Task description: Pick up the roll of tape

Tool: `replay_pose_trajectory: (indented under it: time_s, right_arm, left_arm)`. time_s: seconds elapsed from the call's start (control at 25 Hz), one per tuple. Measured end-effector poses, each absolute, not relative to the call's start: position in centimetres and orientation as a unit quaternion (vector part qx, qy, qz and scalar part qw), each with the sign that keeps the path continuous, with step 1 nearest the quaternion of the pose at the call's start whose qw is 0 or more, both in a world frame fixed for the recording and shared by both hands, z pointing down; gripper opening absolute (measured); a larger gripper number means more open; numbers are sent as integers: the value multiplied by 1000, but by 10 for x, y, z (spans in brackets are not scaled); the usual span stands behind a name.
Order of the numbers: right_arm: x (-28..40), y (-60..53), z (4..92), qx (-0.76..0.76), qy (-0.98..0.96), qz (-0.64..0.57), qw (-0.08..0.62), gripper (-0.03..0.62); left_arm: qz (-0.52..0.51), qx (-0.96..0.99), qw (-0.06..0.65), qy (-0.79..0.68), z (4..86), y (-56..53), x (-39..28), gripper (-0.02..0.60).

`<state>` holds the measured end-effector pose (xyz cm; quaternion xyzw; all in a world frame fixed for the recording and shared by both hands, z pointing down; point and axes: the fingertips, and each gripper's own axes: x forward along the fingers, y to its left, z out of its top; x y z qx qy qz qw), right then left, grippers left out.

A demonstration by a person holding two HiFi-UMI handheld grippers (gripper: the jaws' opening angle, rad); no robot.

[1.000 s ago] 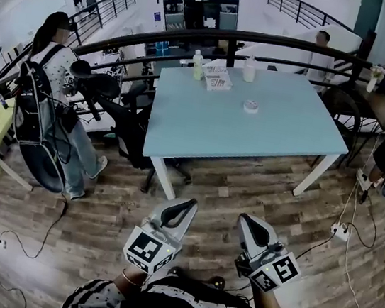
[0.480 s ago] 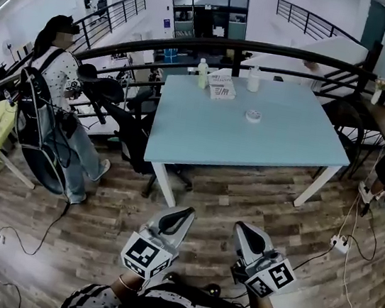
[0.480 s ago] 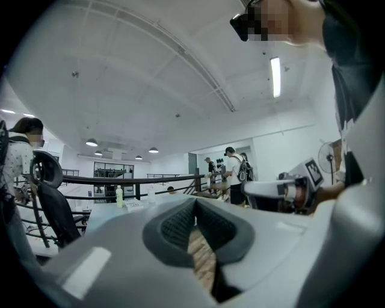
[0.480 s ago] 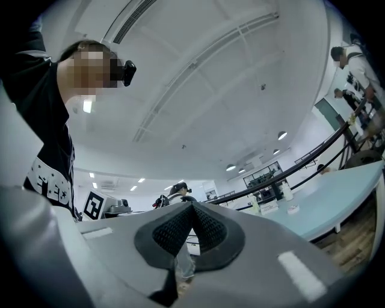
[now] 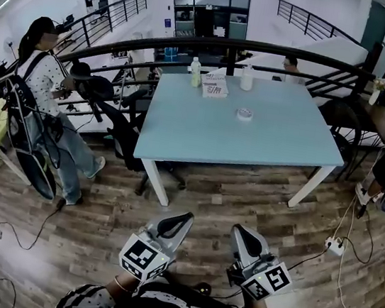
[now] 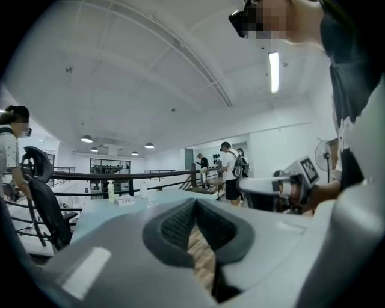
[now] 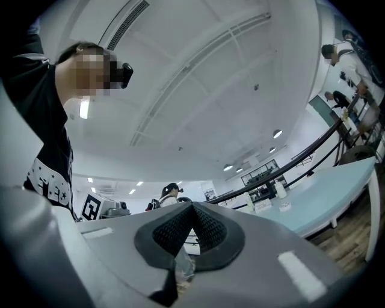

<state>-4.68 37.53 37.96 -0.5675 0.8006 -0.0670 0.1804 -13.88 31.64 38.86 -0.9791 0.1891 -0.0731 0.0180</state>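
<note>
The roll of tape (image 5: 244, 114) is located flat on the light-blue worktop (image 5: 202, 137), toward its far side. It lies near a printed box (image 5: 215, 85) that is flanked by a greenish bottle (image 5: 195, 71) and a white bottle (image 5: 247, 77) at the far edge. The left tongs (image 5: 184, 218) and the right tongs (image 5: 239, 230) are held side by side over the wooden floor (image 5: 95, 228), well apart from the worktop, and both pairs of jaws are closed tip to tip with nothing gripped between them.
</note>
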Motion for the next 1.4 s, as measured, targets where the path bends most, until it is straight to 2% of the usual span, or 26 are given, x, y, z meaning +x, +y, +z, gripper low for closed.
replay_pose_trajectory:
  time_s: [0.52,0.88,1.4]
  right_arm:
    - [-21,399,397,-576,791,-86,186,-2]
    - [8,381,377,-592,778,-68,199,-3]
    - [39,305,389,-612,773,-75,150,-3]
  left_arm:
    - [-92,-978,-2,187,407,328,-111,0]
    - [-66,-985,-1,158,400,307,-73,0]
    - [-60,-989,-24,134,408,228,-34,0]
